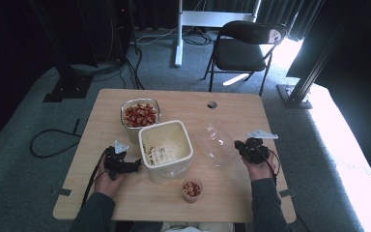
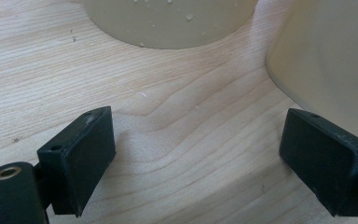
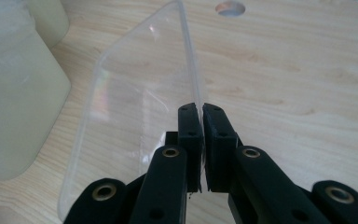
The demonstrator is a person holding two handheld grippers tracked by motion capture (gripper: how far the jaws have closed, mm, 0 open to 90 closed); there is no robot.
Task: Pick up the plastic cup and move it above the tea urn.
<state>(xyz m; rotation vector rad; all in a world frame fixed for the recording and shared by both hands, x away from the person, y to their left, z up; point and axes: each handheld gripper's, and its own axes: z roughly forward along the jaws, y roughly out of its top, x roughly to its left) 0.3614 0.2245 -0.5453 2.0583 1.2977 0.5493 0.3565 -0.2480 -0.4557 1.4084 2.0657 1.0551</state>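
wooden table (image 1: pixel 232 191) under us carries a cream tub (image 1: pixel 166 143), a bowl of red pieces (image 1: pixel 140 114) and a small cup (image 1: pixel 192 189). our right gripper (image 3: pixel 201 109) has its jaws pinched on the rim of a clear plastic lid (image 3: pixel 135 102), tilted up right of the tub. our left gripper (image 2: pixel 196 149) rests with jaws spread just beside the tub, nothing between them.

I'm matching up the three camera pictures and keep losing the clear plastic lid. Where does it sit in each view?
High view: the clear lid is right of centre, between the cream container and the right gripper, which holds its edge.
Left gripper view: not in it; open jaws over bare table.
Right gripper view: the lid rises left of centre, its edge pinched between the shut jaws.
Shared landmark: the cream container, at right in the left gripper view, at left in the right gripper view.
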